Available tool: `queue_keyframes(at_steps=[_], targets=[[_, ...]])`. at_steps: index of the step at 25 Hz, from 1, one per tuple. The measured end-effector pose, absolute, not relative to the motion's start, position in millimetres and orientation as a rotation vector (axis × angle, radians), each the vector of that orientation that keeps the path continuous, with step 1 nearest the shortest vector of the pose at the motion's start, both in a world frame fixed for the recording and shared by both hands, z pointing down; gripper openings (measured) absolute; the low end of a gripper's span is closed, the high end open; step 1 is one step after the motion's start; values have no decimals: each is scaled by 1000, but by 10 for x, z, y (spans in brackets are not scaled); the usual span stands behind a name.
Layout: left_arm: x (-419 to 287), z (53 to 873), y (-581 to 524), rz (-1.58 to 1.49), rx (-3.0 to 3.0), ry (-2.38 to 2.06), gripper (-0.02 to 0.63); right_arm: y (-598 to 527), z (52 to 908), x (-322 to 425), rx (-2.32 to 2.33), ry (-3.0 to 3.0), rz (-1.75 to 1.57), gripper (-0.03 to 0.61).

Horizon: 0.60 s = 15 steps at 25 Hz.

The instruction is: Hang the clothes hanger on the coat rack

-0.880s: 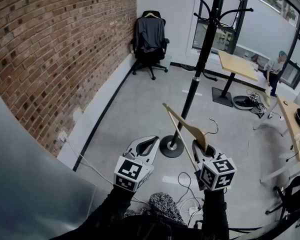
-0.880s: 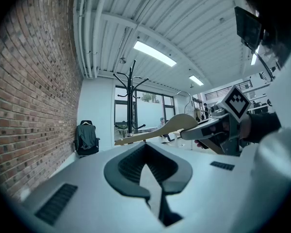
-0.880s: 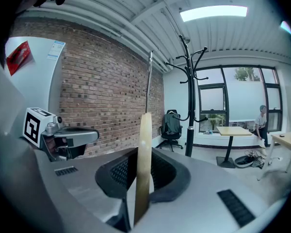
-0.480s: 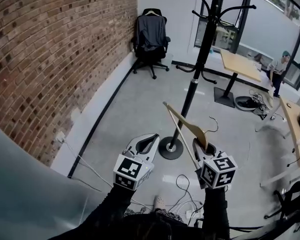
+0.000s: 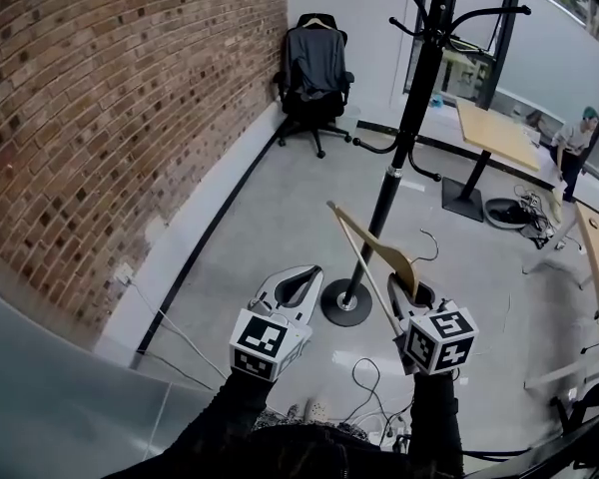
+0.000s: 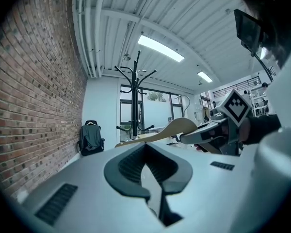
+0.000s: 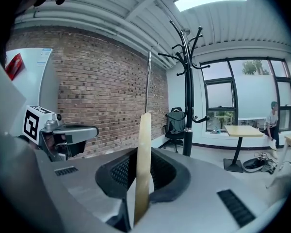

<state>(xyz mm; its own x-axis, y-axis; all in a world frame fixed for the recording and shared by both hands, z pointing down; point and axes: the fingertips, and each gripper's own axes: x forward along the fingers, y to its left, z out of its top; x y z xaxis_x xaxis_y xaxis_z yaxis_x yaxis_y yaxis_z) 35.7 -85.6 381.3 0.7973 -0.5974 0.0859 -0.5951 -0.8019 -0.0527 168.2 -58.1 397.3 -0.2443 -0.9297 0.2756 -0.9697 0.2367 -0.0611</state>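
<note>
Coat rack shifted rightward, hanger clamped, floor open

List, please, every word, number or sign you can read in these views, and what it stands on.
No text is readable.
Red label on the white panel: too blurred to read.
Pale sheet on that panel: too small to read.
Black-and-white marker cube and its twin: square patterns only, no words.

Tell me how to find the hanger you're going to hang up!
Right of the brick wall stands a tall black coat rack. In front of its round base, the right gripper pinches the clothes hanger: pale wood, tilted, with a thin wire hook.
</note>
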Motion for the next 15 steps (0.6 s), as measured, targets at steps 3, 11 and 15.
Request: queue_keyframes(at_steps=[3,11,15], targets=[[515,3809,-946,-147,-2944,1005,8,-673,4002,1846,1782,-2323,330,55],[654,3897,-1189,-177,-2922,1070,8,-978,4110,2032,1742,-2342,344,55],[606,3939,-1350,-178,-2927,1082,8,-1164,4184,1965,1714,-2337,364,55]])
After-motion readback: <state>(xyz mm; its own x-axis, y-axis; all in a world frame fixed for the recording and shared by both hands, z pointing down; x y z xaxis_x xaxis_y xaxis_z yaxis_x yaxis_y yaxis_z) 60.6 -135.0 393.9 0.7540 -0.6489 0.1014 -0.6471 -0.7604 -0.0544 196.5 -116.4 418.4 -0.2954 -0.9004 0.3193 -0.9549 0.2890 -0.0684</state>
